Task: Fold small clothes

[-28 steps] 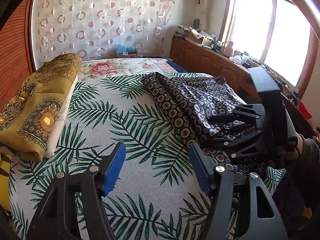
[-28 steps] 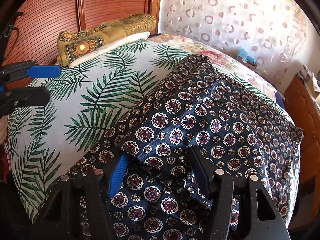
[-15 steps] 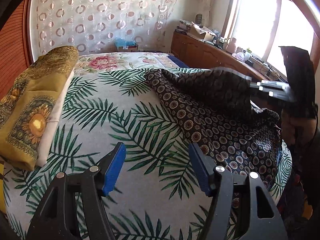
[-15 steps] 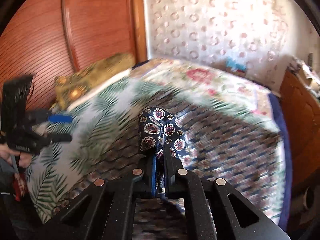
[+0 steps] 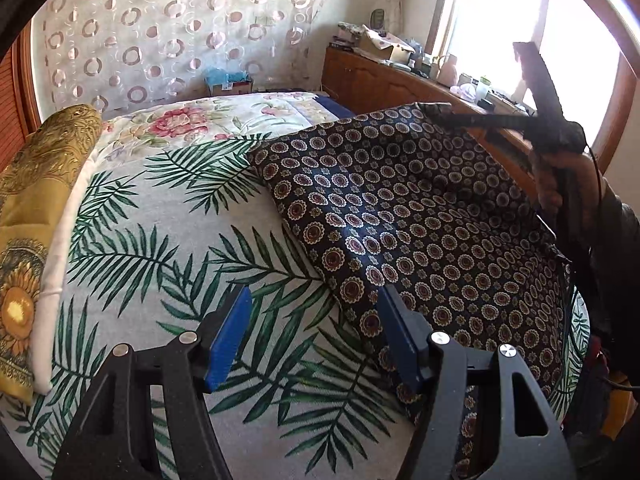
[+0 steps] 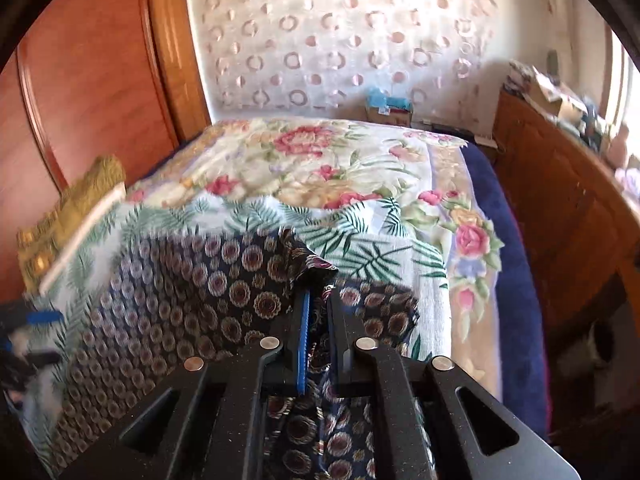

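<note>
A dark navy garment with round medallion print lies on the right part of the bed, one corner lifted. My right gripper is shut on that corner of the garment and holds it up above the bed; it also shows in the left wrist view at the upper right. My left gripper is open and empty, low over the palm-leaf sheet, its right finger next to the garment's near edge.
A folded gold sunflower cloth lies along the bed's left side. A wooden cabinet with clutter stands under the window at the right. A floral bedspread covers the far end. A wooden wardrobe is on the left.
My right gripper shut on the garment's corner and lifted it up and toward the far end of the bed. The cloth spread out. My left gripper moved closer to the garment's edge.
</note>
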The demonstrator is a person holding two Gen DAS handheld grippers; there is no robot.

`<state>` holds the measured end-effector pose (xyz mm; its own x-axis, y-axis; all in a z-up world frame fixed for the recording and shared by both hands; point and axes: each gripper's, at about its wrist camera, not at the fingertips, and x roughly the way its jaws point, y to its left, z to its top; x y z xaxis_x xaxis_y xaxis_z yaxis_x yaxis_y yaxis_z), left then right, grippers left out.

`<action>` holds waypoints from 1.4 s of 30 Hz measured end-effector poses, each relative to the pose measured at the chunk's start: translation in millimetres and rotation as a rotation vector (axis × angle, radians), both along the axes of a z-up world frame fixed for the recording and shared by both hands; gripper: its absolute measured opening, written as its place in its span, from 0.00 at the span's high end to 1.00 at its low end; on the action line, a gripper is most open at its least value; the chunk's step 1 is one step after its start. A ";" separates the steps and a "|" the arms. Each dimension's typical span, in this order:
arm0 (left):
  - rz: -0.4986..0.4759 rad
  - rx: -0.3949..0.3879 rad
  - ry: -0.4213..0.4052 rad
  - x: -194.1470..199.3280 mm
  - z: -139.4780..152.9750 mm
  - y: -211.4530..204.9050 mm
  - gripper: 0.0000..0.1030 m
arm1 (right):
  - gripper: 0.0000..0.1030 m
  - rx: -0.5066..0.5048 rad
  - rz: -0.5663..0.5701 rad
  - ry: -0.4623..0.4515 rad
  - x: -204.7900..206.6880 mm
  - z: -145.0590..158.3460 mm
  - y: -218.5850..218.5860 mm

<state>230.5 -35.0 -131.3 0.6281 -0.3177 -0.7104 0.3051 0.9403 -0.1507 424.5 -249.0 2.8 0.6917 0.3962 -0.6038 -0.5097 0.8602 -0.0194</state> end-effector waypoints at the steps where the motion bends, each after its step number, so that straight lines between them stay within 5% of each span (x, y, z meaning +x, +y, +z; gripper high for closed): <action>1: -0.003 0.002 0.004 1.6 -1.2 -1.3 0.36 | 0.75 0.009 -0.013 -0.013 1.1 3.7 -0.9; 4: -0.008 0.011 0.010 6.5 -4.7 -4.2 0.36 | 0.61 0.023 -0.031 -0.043 -1.6 9.1 -8.2; 17: -0.029 0.056 0.041 21.6 -16.0 -21.3 0.34 | 0.61 -0.116 0.014 0.061 21.3 -43.8 9.6; 22: -0.060 0.118 0.040 19.7 -18.0 -33.5 0.24 | 0.95 -0.082 0.060 0.051 26.6 -39.3 11.0; 24: -0.072 0.142 0.041 18.8 -19.1 -37.8 0.20 | 0.99 -0.077 0.079 0.029 24.3 -35.8 9.6; 29: -0.082 0.151 0.042 16.7 -18.7 -40.1 0.16 | 0.99 -0.104 0.045 -0.077 12.7 -24.8 -1.2; 42: -0.017 0.100 -0.052 -16.9 18.2 -23.0 0.16 | 0.99 -0.237 -0.082 -0.097 20.0 -23.0 15.4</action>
<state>213.6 -58.0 -113.2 0.6598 -0.2582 -0.7057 0.3264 0.9444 -0.0404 444.4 -233.6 -20.2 0.7751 0.1914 -0.6022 -0.4240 0.8641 -0.2711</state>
